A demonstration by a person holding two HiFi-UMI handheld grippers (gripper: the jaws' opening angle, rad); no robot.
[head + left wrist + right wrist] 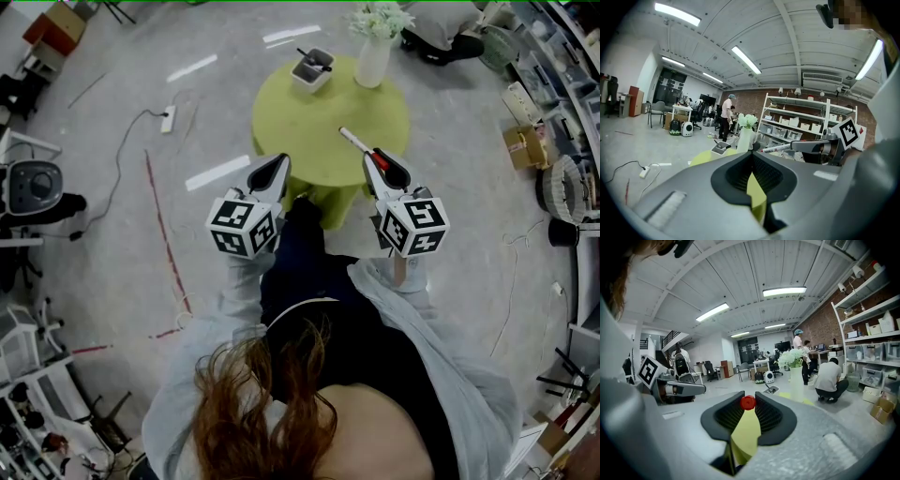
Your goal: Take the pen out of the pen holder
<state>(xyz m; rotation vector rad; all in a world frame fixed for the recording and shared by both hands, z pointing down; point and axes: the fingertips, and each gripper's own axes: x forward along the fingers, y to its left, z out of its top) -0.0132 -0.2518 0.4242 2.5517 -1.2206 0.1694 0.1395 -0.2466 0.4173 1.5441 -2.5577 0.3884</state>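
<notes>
Green round tabletop (309, 141) is carrying a pen holder (312, 71) at its far edge, with a white vase (372, 62) of flowers just beside it. The right tool (377, 157) is clamping a white pen (354, 141) by its red end, and the pen is sticking out over the tabletop, apart from the holder. The left tool (278, 165) is hovering alongside over the near edge, jaws pressed together on nothing. A dark pen (316, 59) is lying in the holder.
</notes>
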